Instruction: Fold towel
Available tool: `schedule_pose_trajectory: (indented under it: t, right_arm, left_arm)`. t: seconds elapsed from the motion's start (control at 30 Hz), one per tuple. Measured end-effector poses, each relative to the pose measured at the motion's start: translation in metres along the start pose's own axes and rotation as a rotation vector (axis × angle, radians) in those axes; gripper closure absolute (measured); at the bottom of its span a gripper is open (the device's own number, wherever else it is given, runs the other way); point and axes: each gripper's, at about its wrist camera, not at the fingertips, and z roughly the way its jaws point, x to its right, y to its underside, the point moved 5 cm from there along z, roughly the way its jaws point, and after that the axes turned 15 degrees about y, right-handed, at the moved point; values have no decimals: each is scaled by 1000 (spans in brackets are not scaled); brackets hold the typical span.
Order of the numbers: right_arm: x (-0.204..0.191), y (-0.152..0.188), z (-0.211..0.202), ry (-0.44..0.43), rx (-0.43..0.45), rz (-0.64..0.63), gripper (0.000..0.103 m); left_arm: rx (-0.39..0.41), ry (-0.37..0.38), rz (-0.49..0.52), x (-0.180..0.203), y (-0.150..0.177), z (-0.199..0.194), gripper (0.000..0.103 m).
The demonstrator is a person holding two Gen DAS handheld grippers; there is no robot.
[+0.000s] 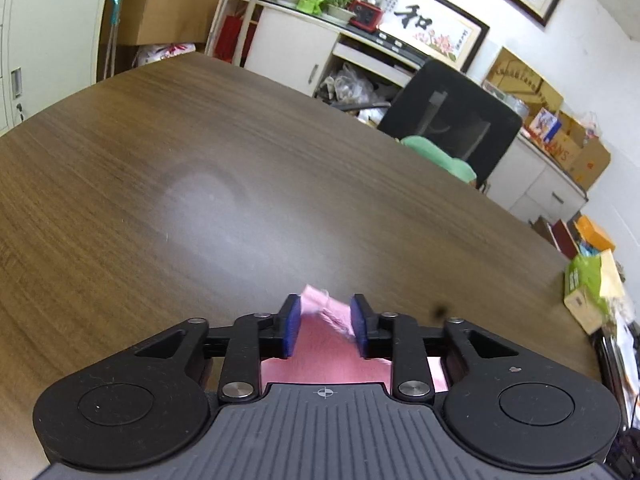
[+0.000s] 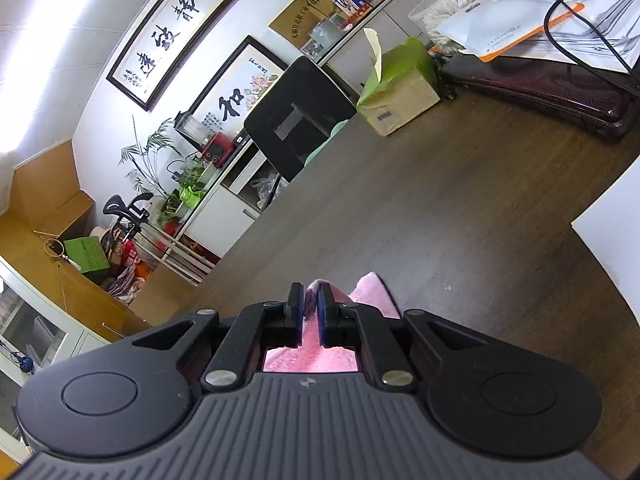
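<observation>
The pink towel (image 1: 320, 344) shows between and under my left gripper's (image 1: 325, 307) blue pads. The pads stand apart, and a towel corner lies loosely between them against the right pad (image 1: 359, 326). In the right wrist view my right gripper (image 2: 311, 300) is shut on a fold of the same pink towel (image 2: 372, 294), which bunches up between the pads and spreads to the right over the dark wooden table (image 2: 460, 200). Most of the towel is hidden under both grippers.
The table (image 1: 180, 168) stretches ahead. A black office chair (image 1: 448, 120) with a green cloth (image 1: 440, 158) stands at its far edge. A green and tan tissue box (image 2: 400, 88), a dark tray (image 2: 540, 92) with papers and a white sheet (image 2: 616, 232) lie to the right.
</observation>
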Motion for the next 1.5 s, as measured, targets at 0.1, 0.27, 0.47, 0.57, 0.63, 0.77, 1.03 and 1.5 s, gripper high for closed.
schedule_pose_trajectory:
  t: [0.1, 0.27, 0.47, 0.57, 0.63, 0.77, 1.03, 1.5]
  right_arm:
    - [0, -1, 0, 19, 7, 6, 80]
    - [2, -8, -14, -23, 56, 37, 52]
    - [-12, -18, -36, -85, 137, -18, 52]
    - [-19, -12, -34, -122, 87, -56, 48]
    - [-23, -2, -31, -140, 32, -99, 44]
    - [-31, 25, -25, -191, -138, -163, 40]
    - [-40, 44, -5, -92, -287, -198, 33]
    - [-46, 11, 44, -108, -321, -150, 33]
  left_arm:
    - [40, -8, -14, -3, -8, -1, 17]
    - [109, -26, 26, -2, -17, -14, 19]
    - [109, 14, 53, -8, -9, -36, 19]
    - [84, 52, 80, -10, 4, -46, 18]
    - [43, 88, 116, -10, 18, -50, 17]
    - [-31, 141, 196, -4, 42, -53, 17]
    - [-77, 138, 338, 21, 58, -48, 17]
    - [-118, -13, 403, 19, 59, -5, 19]
